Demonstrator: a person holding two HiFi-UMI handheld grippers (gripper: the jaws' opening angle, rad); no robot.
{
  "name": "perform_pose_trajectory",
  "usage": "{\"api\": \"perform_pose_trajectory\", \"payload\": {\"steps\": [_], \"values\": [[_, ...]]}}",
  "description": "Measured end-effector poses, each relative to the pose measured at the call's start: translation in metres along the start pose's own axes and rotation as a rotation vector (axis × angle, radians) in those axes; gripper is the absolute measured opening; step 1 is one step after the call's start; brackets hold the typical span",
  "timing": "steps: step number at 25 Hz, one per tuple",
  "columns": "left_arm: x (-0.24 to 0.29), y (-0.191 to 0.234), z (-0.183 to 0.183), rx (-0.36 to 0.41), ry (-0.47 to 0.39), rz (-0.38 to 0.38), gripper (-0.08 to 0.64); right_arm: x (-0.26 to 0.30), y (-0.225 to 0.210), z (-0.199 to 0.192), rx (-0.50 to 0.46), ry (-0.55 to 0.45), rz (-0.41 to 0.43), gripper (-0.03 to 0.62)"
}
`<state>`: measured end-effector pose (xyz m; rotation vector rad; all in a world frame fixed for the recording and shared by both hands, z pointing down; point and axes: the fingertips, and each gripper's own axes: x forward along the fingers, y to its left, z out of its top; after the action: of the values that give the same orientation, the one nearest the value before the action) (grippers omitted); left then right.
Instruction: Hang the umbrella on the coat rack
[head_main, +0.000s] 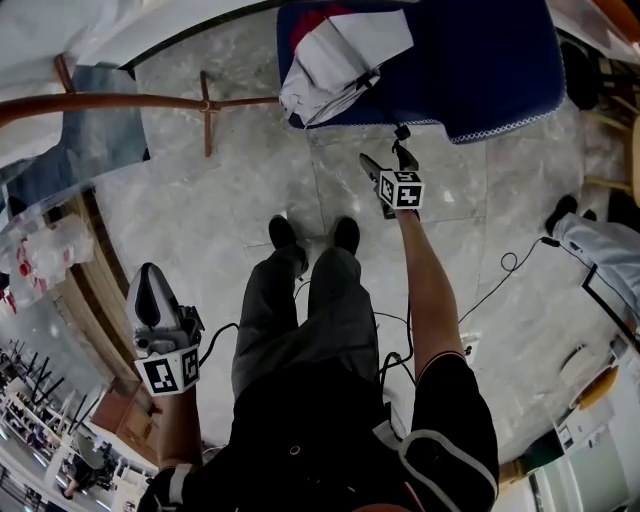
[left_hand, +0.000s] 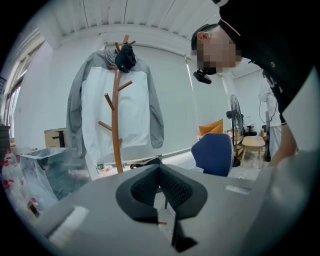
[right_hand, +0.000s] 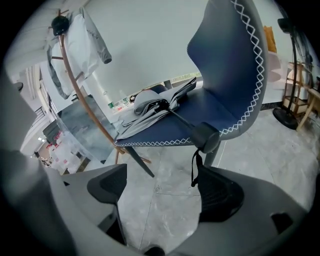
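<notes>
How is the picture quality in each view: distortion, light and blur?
Head view: strong fisheye, the rack bends into an arc; even light, sharp. Left gripper view: black rounded corners, a bright wall behind the jacket, and the left claw is soft. Right gripper view: the chair bulges, the umbrella is sharp.

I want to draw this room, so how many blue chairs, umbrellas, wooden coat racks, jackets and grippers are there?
Blue shell chair with white zigzag stitching: 1
Folded grey umbrella with black handle: 1
Brown wooden branching coat rack: 1
Grey and white jacket: 1
Grey hand-held grippers, left and right: 2
Total: 6
</notes>
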<state>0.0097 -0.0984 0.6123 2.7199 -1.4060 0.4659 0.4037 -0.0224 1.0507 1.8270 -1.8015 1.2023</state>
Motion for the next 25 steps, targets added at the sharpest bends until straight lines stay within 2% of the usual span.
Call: {"api": "perform_pose_trajectory", "payload": {"steps": [7, 12, 18, 25], "values": [[0.032, -0.024, -0.019, -0.015, -0.023, -0.082, 0.000, 0.003, 0.010, -0.003, -0.034, -0.026, 0.016, 0.419], [0.058, -0.059, -0.027, -0.004, -0.061, -0.190, 0.000, 0.008, 0.003, -0.003, -0.025, -0.036, 0.009, 0.414], [0.079, -0.091, -0.047, -0.035, -0.046, -0.289, 0.000, 0.014, -0.007, -0.004, -0.014, -0.036, -0.005, 0.407], [0.090, -0.111, -0.064, -0.034, -0.032, -0.353, 0.000, 0.018, -0.006, -0.011, -0.032, -0.035, -0.014, 0.394]]}}
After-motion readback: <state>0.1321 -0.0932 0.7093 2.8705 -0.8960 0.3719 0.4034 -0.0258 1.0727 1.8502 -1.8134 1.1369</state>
